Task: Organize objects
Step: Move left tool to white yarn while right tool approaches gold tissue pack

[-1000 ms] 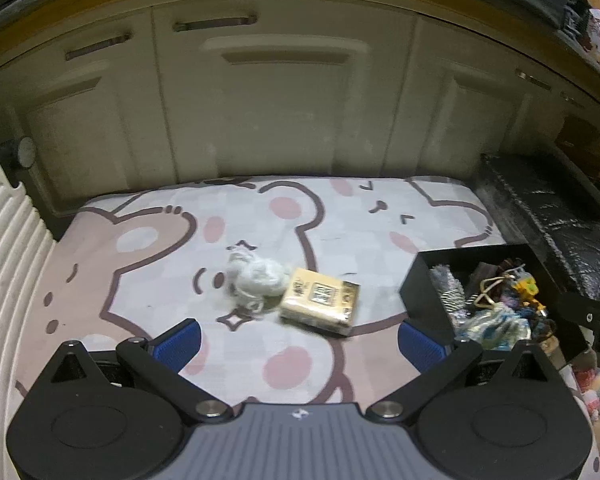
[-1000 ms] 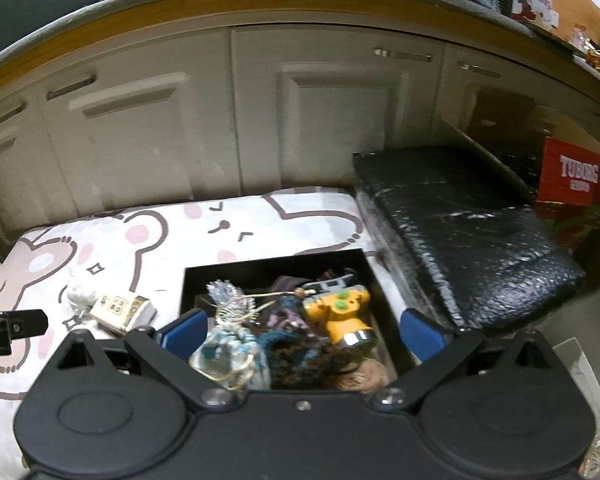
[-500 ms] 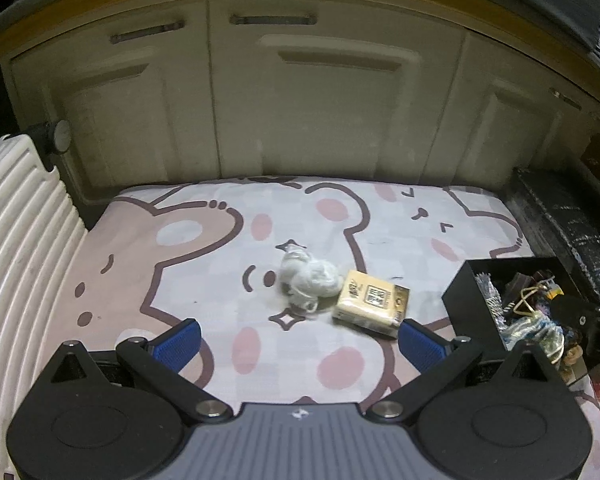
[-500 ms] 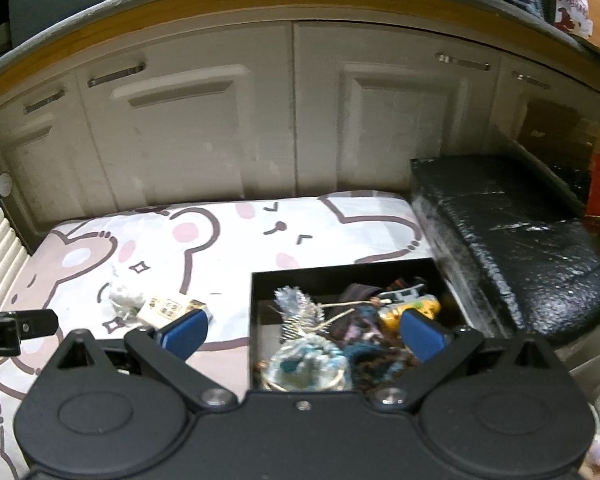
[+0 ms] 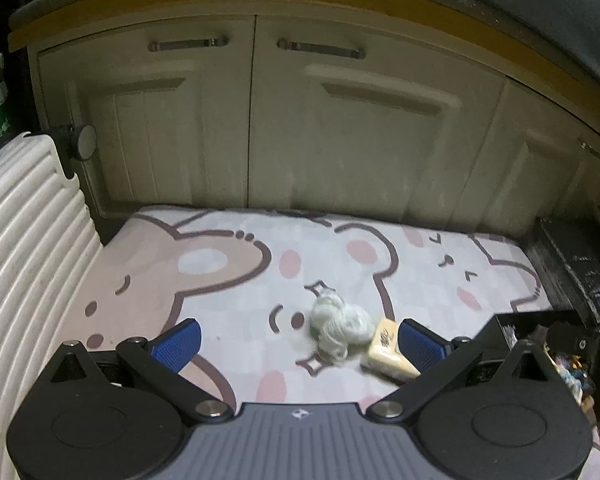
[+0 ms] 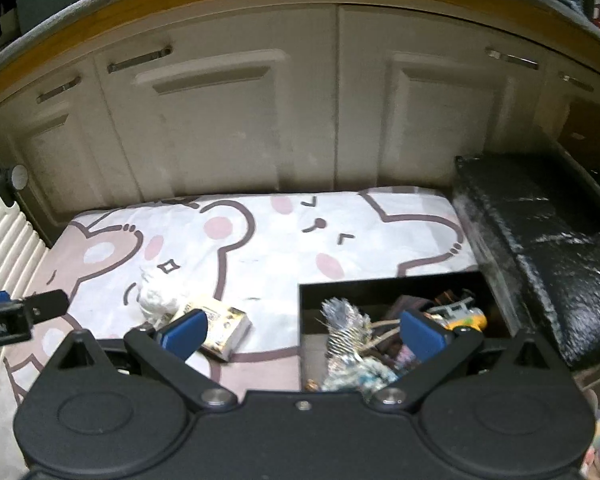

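Both jaws stand spread wide with nothing between them. On the left gripper (image 5: 298, 342), blue ribbed pads (image 5: 178, 343) tip black plastic arms above a grey grooved body; the right gripper (image 6: 304, 330) carries the same pads on an all-black body.

A soft mat (image 5: 228, 280) printed with pink and brown cartoon bears covers the floor in front of cream panelled cabinet doors (image 5: 340, 128). On it lies a fluffy white ball of yarn (image 5: 340, 328), loose and rounded, touching a flat, glossy yellow packet (image 5: 386, 354) with dark print. In the left wrist view the yarn sits ahead, between the jaws and nearer the right-hand pad, which partly covers the packet. In the right wrist view both things lie beside the left-hand pad, the packet (image 6: 222, 330) partly behind it.

A black, straight-walled box (image 6: 384, 290) rests on the mat's right side, holding a tangle of small things: a tinsel-like silver tuft (image 6: 342, 320), a yellow toy (image 6: 466, 320), braided cord. Beside it stands a black crinkled block (image 6: 540, 248). A white ribbed panel (image 5: 24, 248) borders the mat's left edge.
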`<state>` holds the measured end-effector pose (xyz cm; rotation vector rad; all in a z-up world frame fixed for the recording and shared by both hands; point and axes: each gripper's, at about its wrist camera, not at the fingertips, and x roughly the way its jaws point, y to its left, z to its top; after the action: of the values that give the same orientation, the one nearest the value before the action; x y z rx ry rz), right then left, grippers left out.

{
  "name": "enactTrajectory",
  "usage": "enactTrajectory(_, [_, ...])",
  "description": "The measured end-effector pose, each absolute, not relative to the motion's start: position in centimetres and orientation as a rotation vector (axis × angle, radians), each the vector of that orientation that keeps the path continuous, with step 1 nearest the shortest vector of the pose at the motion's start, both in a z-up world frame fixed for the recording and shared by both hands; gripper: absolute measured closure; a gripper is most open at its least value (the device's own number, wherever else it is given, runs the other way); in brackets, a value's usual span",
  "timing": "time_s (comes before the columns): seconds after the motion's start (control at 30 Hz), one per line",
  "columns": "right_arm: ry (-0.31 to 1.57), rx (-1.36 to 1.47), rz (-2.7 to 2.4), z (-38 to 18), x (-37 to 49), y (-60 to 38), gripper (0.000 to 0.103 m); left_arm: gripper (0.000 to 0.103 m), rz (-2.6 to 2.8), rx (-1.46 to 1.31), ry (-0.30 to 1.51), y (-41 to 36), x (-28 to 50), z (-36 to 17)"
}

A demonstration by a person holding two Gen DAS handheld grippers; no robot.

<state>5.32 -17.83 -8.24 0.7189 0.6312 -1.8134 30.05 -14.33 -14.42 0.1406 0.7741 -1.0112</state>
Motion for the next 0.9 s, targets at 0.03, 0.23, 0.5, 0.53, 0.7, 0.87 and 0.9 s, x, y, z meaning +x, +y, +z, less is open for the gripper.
enactTrajectory(0.03, [0.625,0.738,-1.810,-8.1,5.3,-18.4,0.000,0.000,-1.008,0.141,0.770,-14.5,30.3,-14.5])
enactTrajectory(0.23, [0.557,0.872,-1.807,-8.0,5.3,-21.6,0.000,0.001,-0.981,0.113,0.788,-15.4,31.8,-15.6])
enactTrajectory(0.5, [0.524,1.003,-1.803,-10.5,6.2,-25.1,0.000,0.016,-0.943,0.061,0.836,-16.0,34.0,-17.1])
enactTrajectory(0.53, [0.525,1.015,-1.799,-11.0,6.4,-25.5,0.000,0.018,-0.944,0.060,0.846,-16.1,34.3,-17.4])
enactTrajectory(0.7, [0.517,1.098,-1.770,-13.4,7.1,-27.3,0.009,0.026,-0.948,0.049,0.874,-16.5,35.1,-18.3])
enactTrajectory(0.87, [0.536,1.188,-1.759,-16.1,7.9,-29.0,0.009,0.034,-0.957,0.047,0.891,-16.7,35.8,-19.0])
enactTrajectory(0.9, [0.548,1.193,-1.759,-16.5,8.2,-29.2,0.009,0.036,-0.953,0.046,0.894,-16.7,35.9,-19.1])
